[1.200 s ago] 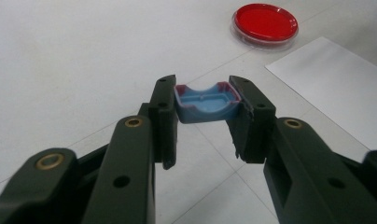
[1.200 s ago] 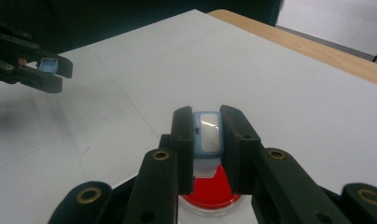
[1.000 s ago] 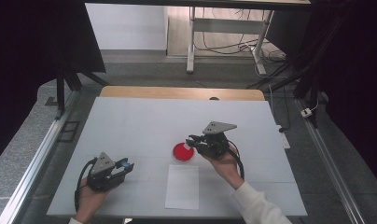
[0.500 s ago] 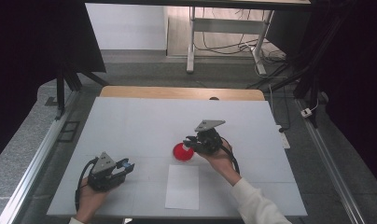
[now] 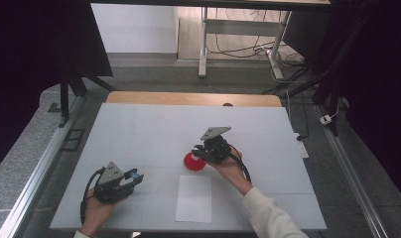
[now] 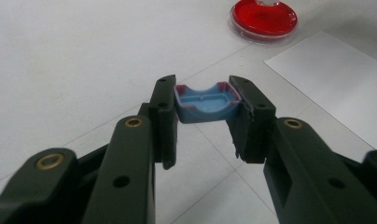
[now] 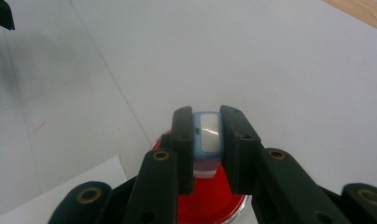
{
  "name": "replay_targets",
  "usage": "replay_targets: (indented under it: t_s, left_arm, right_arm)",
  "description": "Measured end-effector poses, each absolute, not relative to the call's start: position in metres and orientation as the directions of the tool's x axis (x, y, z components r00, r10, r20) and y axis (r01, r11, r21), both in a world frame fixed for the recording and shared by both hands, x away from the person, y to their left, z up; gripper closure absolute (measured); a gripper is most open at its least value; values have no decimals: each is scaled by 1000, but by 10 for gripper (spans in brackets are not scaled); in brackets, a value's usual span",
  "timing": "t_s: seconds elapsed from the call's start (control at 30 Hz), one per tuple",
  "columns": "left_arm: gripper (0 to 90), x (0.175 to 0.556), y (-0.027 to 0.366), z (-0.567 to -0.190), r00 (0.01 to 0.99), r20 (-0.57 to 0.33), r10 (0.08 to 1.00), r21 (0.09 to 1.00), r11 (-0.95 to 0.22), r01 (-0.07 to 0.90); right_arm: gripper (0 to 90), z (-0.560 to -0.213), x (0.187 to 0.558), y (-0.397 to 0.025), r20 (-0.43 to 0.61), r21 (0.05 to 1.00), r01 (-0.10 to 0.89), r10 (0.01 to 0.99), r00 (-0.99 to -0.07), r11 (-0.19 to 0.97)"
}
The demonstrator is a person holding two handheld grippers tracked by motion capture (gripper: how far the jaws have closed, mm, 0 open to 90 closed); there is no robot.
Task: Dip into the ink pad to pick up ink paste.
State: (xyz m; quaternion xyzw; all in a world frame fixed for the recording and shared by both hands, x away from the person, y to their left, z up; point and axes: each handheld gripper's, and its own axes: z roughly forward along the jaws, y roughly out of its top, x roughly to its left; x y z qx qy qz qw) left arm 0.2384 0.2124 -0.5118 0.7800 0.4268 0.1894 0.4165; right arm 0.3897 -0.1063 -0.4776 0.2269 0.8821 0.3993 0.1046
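left gripper (image 5: pixel 131 177) fingers clamped on blue cap (image 6: pixel 206 102); right gripper (image 5: pixel 197 151) fingers clamped on blue-white piece (image 7: pixel 208 132) over red dish (image 5: pixel 192 162).

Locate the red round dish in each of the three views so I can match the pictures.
High view: red dish at table centre, under the right gripper.
Left gripper view: top right, beyond the jaws.
Right gripper view: bottom centre, below the jaws.
Shared landmark: the white paper sheet beside the dish.

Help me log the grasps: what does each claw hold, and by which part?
Left claw grips a small blue cap by its two side walls. Right claw pinches a pale blue stamp by its long sides, above the red ink pad.
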Motion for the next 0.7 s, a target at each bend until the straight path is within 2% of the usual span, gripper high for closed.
replay_targets:
  t_s: [0.43, 0.7]
  left_arm:
    - [642, 238, 212, -512, 567, -63, 822, 811, -289, 509]
    - [642, 239, 213, -512, 565, -63, 823, 810, -288, 510]
  right_arm:
    - [749, -485, 398, -102, -6, 729, 332, 491, -871, 598]
    - [749, -485, 396, -98, -36, 721, 309, 479, -877, 620]
